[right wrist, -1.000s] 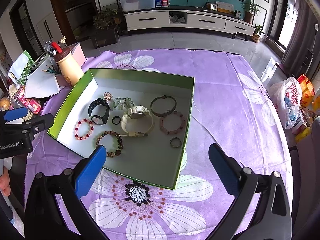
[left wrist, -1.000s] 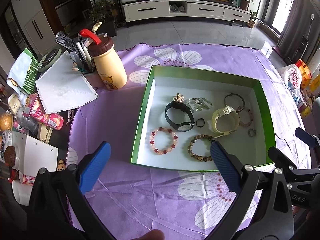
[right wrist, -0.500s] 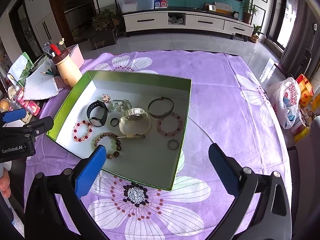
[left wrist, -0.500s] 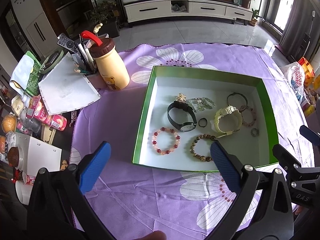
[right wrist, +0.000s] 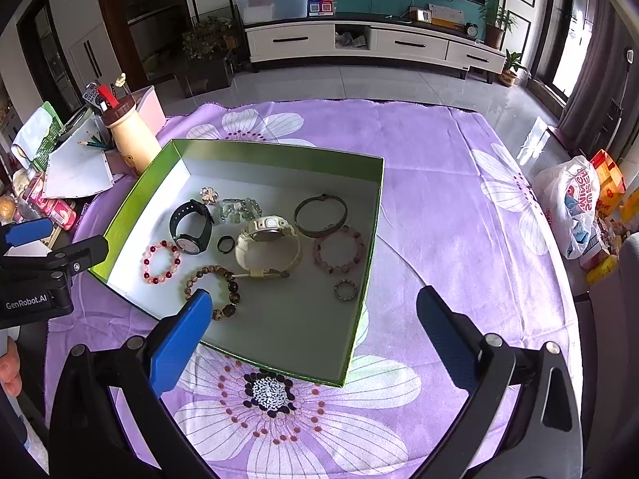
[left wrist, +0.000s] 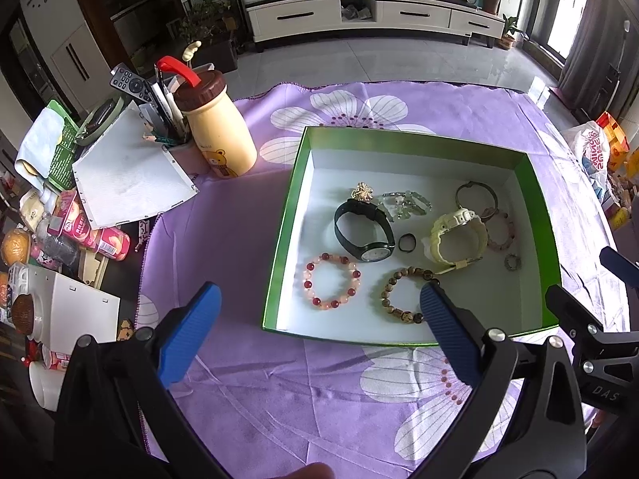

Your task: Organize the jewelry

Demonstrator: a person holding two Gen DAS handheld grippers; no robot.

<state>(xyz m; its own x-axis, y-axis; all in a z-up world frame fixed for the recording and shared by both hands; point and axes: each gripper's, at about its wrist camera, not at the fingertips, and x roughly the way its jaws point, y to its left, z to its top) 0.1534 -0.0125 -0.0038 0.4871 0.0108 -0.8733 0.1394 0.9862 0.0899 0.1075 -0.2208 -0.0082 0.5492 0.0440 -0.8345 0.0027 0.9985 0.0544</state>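
Jewelry (left wrist: 415, 239) within green-walled box (left wrist: 285, 219)

Both wrist cams hover fairly high, tilted down; left one looks from the near-left, right one from near-right, both sharing the shallow green-walled cardboard box (left wrist: 287, 215) (right wrist: 131, 203).

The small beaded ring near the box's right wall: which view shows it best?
The right wrist view: the small beaded ring lies nearer the picture's middle, larger, its open loop clear on the white floor of the green box. The left wrist view shows it whole too, but smaller and blurrier.
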